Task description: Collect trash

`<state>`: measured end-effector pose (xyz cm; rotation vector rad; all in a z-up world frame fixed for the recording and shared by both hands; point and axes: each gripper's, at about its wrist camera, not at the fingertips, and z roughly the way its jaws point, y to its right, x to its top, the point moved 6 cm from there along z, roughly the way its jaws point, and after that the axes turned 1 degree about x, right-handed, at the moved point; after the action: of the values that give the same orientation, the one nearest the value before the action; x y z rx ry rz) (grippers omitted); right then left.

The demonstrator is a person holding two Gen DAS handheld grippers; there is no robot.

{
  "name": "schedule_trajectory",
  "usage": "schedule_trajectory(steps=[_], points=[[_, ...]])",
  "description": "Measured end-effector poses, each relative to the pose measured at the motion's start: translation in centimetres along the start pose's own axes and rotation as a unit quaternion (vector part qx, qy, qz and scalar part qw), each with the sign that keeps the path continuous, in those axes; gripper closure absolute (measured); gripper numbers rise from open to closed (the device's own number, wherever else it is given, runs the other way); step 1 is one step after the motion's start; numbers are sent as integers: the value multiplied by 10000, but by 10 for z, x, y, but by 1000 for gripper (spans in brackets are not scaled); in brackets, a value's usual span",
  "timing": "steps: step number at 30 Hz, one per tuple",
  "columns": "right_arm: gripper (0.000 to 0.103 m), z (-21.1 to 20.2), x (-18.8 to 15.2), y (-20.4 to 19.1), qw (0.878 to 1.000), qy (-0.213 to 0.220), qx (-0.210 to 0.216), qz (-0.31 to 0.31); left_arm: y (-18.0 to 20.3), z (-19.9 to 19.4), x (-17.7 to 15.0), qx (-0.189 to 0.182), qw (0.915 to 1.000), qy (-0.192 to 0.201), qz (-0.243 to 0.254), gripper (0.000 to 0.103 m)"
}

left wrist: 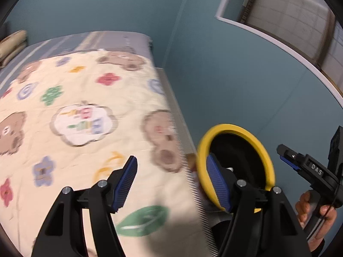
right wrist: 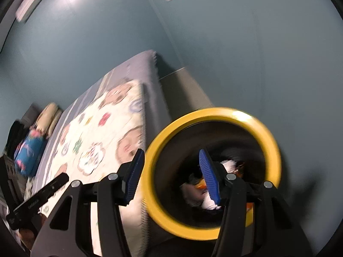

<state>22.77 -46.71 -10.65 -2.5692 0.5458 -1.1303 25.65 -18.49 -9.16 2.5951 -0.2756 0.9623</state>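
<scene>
Both sets of tongs, left [left wrist: 172, 184] and right [right wrist: 173, 175], apart and empty. Yellow-rimmed bin [right wrist: 253, 117] beside the bed [left wrist: 85, 111], with trash [right wrist: 209, 203] lying inside.

The bed [left wrist: 137, 40] stands against the wall [left wrist: 214, 75], with the quilt [left wrist: 85, 111] spread over its top and reaching its right edge. The trash bin [right wrist: 214, 115] stands on the floor just beside that right edge, with trash [right wrist: 229, 163] lying inside it. Pillows [right wrist: 50, 111] lie at the bed's far left end.
</scene>
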Motion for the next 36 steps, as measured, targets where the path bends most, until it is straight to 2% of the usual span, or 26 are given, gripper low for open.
schedule_trajectory(steps=[5,10,14,16,18,20,22,24,26,29,31,36], points=[[52,22,-27,-64,9976,-389,319,-470,-61,-28,-14,311,9984,79,-463,39],[52,38,-56,-123,9919,-608,344,-1060,-116,-58,-32,726,9935,271,-839,36],[38,35,-71,-155,9889,-556,260,-1352,-147,-85,-42,1059,9882,586,-940,28],[33,24,-73,-173,9874,-291,261,-1533,-154,-99,-43,1233,9848,850,-873,21],[23,11,-72,-186,9869,-33,380,-1567,-158,-120,-44,1369,9805,1176,-778,18],[8,-8,-69,-197,9866,413,463,-1508,-157,-138,-44,1436,9761,1484,-672,15],[8,-26,-65,-208,9833,773,486,-1574,-150,-159,-44,1579,9682,1883,-472,8],[8,-38,-66,-215,9806,1005,561,-1587,-140,-180,-45,1703,9593,2239,-231,8],[8,-53,-67,-220,9770,1260,632,-1598,-130,-192,-47,1720,9551,2413,-51,8],[8,-70,-71,-222,9728,1548,422,-1669,-115,-212,-52,1677,9486,2681,135,8],[8,-83,-75,-221,9698,1753,463,-1631,-105,-225,-58,1678,9439,2834,230,8],[8,-118,-86,-224,9550,2333,386,-1790,-90,-247,-70,1556,9371,3119,159,8]])
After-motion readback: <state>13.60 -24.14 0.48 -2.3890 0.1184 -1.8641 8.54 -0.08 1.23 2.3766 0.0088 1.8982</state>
